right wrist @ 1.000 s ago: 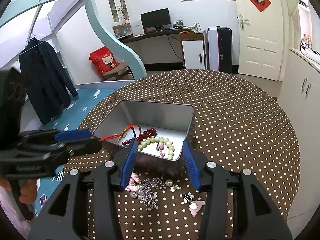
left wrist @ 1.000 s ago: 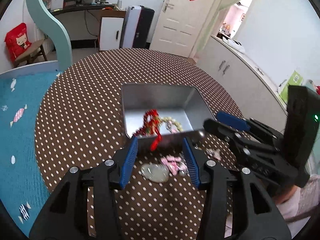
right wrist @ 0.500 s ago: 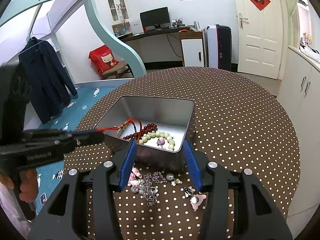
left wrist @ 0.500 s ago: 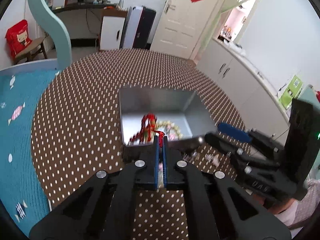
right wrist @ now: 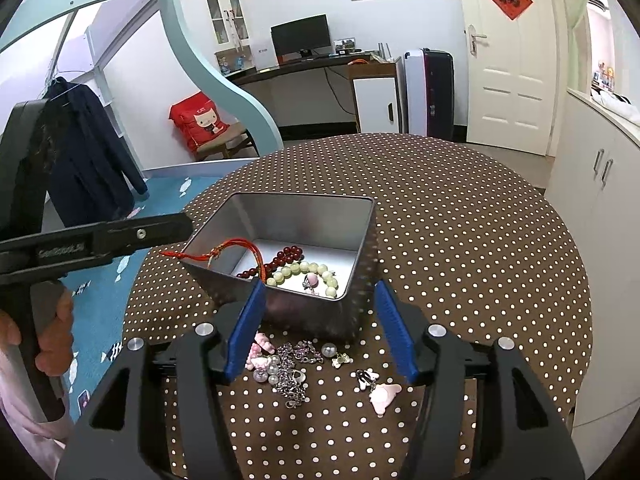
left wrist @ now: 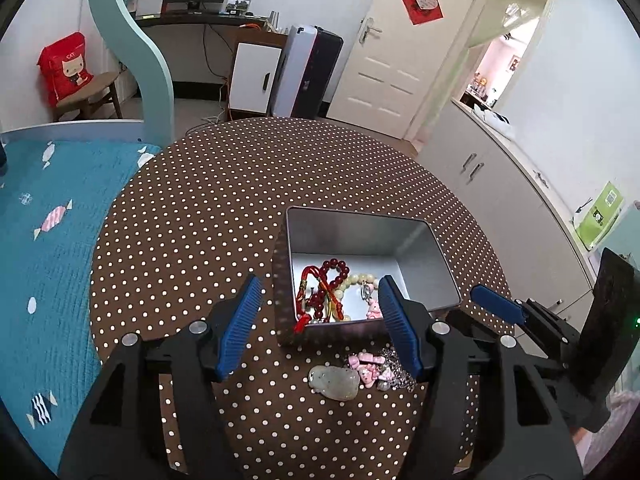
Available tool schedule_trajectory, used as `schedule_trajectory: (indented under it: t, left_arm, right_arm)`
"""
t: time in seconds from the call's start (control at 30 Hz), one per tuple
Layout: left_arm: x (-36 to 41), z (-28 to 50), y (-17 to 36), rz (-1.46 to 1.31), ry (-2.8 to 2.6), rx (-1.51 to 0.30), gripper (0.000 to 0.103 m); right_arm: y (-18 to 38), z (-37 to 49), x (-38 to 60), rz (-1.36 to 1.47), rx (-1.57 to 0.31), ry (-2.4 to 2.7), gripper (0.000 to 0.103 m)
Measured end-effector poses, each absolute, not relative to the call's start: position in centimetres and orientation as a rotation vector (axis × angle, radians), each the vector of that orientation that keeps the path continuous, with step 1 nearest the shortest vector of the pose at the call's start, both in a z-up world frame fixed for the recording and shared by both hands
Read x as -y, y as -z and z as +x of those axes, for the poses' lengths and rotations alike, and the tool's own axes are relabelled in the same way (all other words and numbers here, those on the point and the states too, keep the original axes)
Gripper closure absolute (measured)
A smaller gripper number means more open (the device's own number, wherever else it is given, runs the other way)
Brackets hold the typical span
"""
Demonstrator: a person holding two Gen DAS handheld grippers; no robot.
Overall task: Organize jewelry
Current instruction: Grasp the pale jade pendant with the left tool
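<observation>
Round counter (left wrist: pixel 192 216) under a brown cloth with white polka dots. Silver tin box (left wrist: pixel 362 227) sits on it, lid off. Inside: dark red bead bracelet (left wrist: pixel 335 270) with red cord and tassel, the tassel hanging over the near rim; pale green bead bracelet (right wrist: pixel 310 270) beside it, small pink charm touching the beads.

Loose jewelry on the cloth just in front of the tin: pale green stone pendant (left wrist: pixel 334 382), pink bead cluster (left wrist: pixel 368 366), silver chain (right wrist: pixel 294 368), clear beads, small black-white charm, pink paw-shaped charm (right wrist: pixel 384 394).

Left tool (left wrist: pixel 320 324) jaws have just been opening, apart now, nothing between the pads; tin's near corner shows through the gap. Right tool (right wrist: pixel 320 334) jaws also just widened, apart, empty, above the chain pile. A hand (right wrist: pixel 52 340) grips the left tool's handle.

Room: teal curved bunk frame (left wrist: pixel 132 48), blue bedspread with candy print, desk with monitor (right wrist: pixel 302 40), white door (right wrist: pixel 508 48) with red decoration, suitcase, red cat bag on a stool, dark coat hanging, white cabinets at right.
</observation>
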State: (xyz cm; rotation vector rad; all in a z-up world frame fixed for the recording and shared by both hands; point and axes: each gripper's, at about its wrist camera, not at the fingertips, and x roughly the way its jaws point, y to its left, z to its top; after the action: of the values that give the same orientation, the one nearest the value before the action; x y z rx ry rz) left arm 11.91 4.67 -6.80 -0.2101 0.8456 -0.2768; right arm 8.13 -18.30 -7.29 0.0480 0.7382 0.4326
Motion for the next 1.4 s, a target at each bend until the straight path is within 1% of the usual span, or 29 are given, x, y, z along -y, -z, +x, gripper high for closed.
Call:
schedule_trajectory:
  t: [0.17,0.37,0.47,0.53,0.57,0.6,0.63,0.7,0.8,1.07,1.13,1.2,1.23,1.3,1.33,1.37,1.4]
  left_arm:
    - [-4.5,11.2,7.0,-0.197,0.271,-0.847,0.042]
    - [-4.7,9.8,8.0,-0.168,0.276,-0.87,0.042]
    - [-4.5,8.9,9.2,-0.153,0.285,-0.904,0.04]
    - [-4.1,8.4,10.1,-0.14,0.294,-0.928,0.035]
    - [-3.8,8.3,10.6,-0.129,0.298,-0.941,0.029]
    - [-3.5,8.1,11.1,-0.114,0.301,-0.955,0.027]
    - [-3.2,8.1,11.5,-0.102,0.303,-0.965,0.027]
    - [-2.4,7.8,12.2,-0.08,0.309,-0.988,0.025]
    - [-1.5,7.7,13.2,-0.059,0.323,-1.005,0.023]
    - [0.7,8.0,13.7,0.023,0.316,-0.957,0.024]
    - [1.4,8.2,14.0,0.05,0.315,-0.959,0.031]
    - [1.9,8.4,14.7,0.073,0.312,-0.98,0.044]
    - [1.9,8.4,15.0,0.076,0.312,-0.985,0.046]
    - [2.2,8.3,15.1,0.107,0.292,-0.954,0.056]
    - [2.3,8.4,15.2,0.117,0.288,-0.951,0.057]
    - [2.3,8.3,15.2,0.125,0.285,-0.941,0.06]
    - [2.3,8.2,15.3,0.128,0.286,-0.939,0.06]
  right_arm:
    - [7.4,7.8,18.3,0.045,-0.741,-0.423,0.046]
    - [8.2,7.2,19.0,0.049,-0.766,-0.404,0.037]
    - [9.1,6.9,19.3,0.047,-0.794,-0.389,0.032]
    - [9.8,6.6,19.6,0.047,-0.814,-0.372,0.026]
    - [10.0,6.5,19.8,0.047,-0.823,-0.361,0.02]
    - [10.3,6.3,19.9,0.045,-0.828,-0.355,0.018]
    - [10.4,6.2,20.0,0.042,-0.828,-0.353,0.017]
    - [10.6,5.7,20.3,0.029,-0.828,-0.345,0.011]
    - [11.1,5.3,20.7,0.02,-0.839,-0.333,0.011]
    - [12.0,5.3,22.2,0.037,-0.871,-0.3,0.011]
    - [12.0,5.4,22.4,0.041,-0.872,-0.3,0.011]
    - [12.1,5.4,22.5,0.045,-0.876,-0.3,0.011]
    - [12.1,5.5,22.7,0.046,-0.876,-0.302,0.011]
    - [12.1,5.5,22.7,0.045,-0.875,-0.309,0.011]
    - [12.1,5.5,22.6,0.044,-0.876,-0.311,0.011]
    - [12.1,5.5,22.4,0.043,-0.875,-0.314,0.011]
    - [12.0,5.5,22.4,0.041,-0.871,-0.32,0.011]
